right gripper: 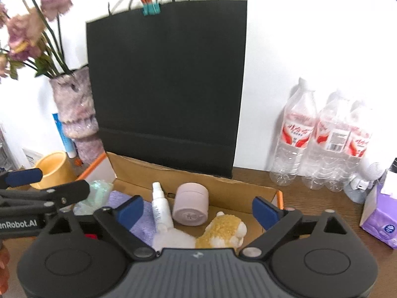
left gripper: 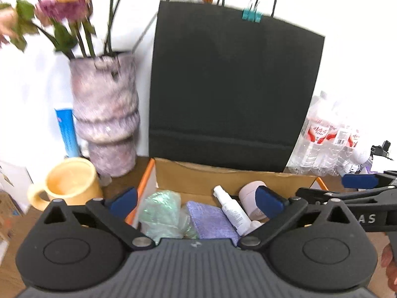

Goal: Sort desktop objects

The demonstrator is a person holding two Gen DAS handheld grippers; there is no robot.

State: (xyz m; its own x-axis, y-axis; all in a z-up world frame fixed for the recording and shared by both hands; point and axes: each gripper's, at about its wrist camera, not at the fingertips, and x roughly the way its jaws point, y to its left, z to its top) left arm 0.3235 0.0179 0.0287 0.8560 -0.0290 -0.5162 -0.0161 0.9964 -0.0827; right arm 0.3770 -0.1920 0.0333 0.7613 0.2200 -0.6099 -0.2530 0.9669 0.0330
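- Biggest thing by far is the black paper bag (right gripper: 166, 87), standing upright against the white wall right behind the box, with a teal binder clip (right gripper: 150, 8) on its top edge.
- The cardboard box (right gripper: 223, 193) sits on the wooden desk (right gripper: 310, 198), open on top, plain brown inside with orange trim along the edges. All the sorted stuff is in it.
- Both grippers hang just over the box's near edge: left gripper (left gripper: 196, 202) with its blue pads spread wide and nothing between them, right gripper (right gripper: 197, 209) same deal, wide apart and empty.
- Left of the box there's a mottled purple vase (left gripper: 106, 114) with dried pink flowers, and a yellow mug (left gripper: 67, 183) beside it.
- Clear water bottles (right gripper: 320, 139) with red labels stand at the right by the wall.
- Inside the box: a purple cloth (left gripper: 211, 221), a crinkly pale green bag (left gripper: 161, 213), a fuzzy yellow-and-white plush (right gripper: 223, 231), a pale pink round jar (right gripper: 190, 203) on its side, and a small white spray bottle (right gripper: 161, 208) lying next to it.
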